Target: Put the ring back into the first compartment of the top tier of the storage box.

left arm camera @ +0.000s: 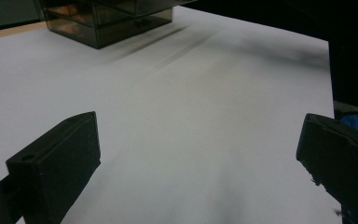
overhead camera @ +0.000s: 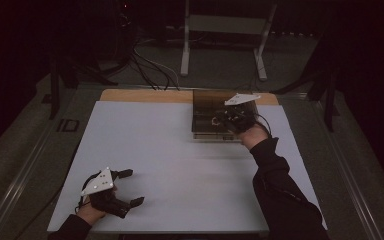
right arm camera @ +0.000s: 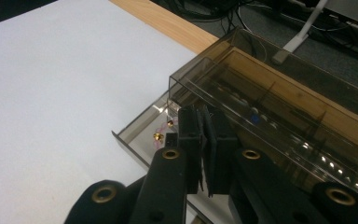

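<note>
- The room is dark: a grey floor with loose black cables [overhead camera: 147, 67] and a white metal frame [overhead camera: 225, 37] behind the bench [overhead camera: 145, 150], which carries a white sheet, its wooden edge bare along the far side.
- A smoked clear plastic box [right arm camera: 279, 107] with inner partitions sits at the far right of the bench; its shallow front tray [right arm camera: 142, 133] stands open, with small brass-coloured bits in it.
- The right gripper [right arm camera: 204, 121] is at that tray, its jaws pressed together; whether they pinch anything I cannot tell.
- The left gripper [overhead camera: 127, 187] rests at the near left corner, well apart from the box, jaws spread wide and empty.
- My judgement: work at the box is under way, with no piece yet out on the sheet.
</note>
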Demonstrator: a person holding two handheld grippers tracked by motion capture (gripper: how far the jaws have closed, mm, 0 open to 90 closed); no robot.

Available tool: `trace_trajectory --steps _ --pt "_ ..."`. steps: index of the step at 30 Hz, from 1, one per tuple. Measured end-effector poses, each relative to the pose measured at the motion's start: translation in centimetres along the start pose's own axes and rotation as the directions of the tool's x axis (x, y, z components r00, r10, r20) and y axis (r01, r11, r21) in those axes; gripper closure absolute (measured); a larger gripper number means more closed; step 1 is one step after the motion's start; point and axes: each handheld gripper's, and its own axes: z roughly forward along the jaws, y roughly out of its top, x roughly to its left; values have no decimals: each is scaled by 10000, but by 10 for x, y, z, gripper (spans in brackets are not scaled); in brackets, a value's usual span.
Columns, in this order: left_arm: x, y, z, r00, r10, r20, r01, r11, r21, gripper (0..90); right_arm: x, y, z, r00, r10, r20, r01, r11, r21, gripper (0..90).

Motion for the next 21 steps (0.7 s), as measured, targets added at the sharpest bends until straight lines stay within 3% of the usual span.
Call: trace_trajectory --steps 11,21 --pt "0 0 0 10000 14 13 -14 10000 13 12 1 7 10 9993 275 -237 -278 9995 -147 865" --pt "0 0 0 10000 -10 1 10 10000 -24 12 7 8 27 9989 252 -391 -248 9997 90 864"
